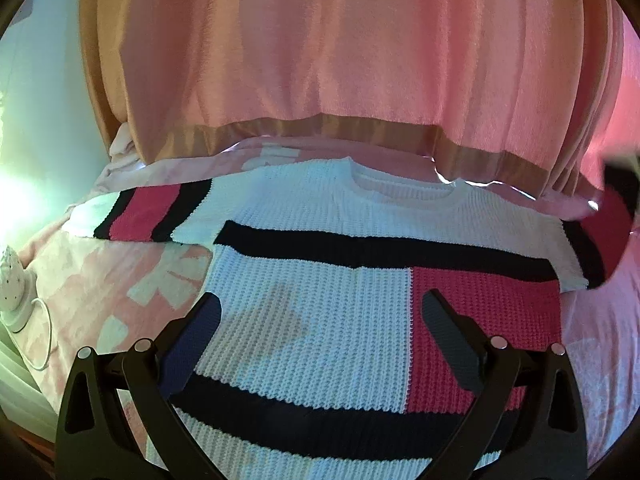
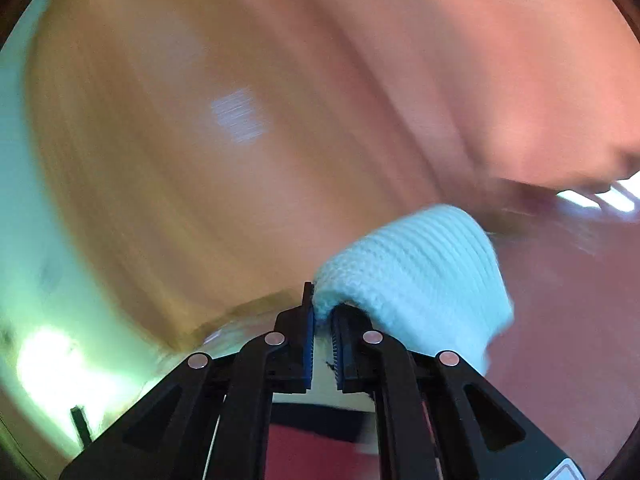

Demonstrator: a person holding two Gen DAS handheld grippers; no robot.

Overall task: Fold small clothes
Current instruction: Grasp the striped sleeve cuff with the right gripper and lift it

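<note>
Sweater (image 1: 312,280): knitted, white with black bands and pink-red blocks, spread flat and front up on the pink floral bedspread (image 1: 120,288); neckline towards the far side, hem towards the camera.
Near sleeve: lies out flat to the left on the bedspread, banded black, pink-red, black.
Far sleeve: lifted at the right edge of the left wrist view, its end blurred against a dark shape there.
Left gripper (image 1: 320,320): hovers low over the lower body of the sweater, fingers wide apart, nothing between them; one finger over the left side seam, the other over the pink-red block.
Right gripper (image 2: 322,316): fingers drawn together and clamped on a fold of white ribbed knit (image 2: 416,276); blue ridged pads (image 2: 308,340) press the cloth from both sides, and the rest of the fold bulges up and to the right of the fingertips.
Right wrist view: heavily motion-blurred, background only smears of tan and pink.
Curtain (image 1: 340,60): pink with a tan hem band, hanging behind the far edge of the bed.
Small white dotted object (image 1: 12,280): at the left edge of the bedspread, with a thin white cord (image 1: 48,332) looping beside it; cannot tell what it is.
</note>
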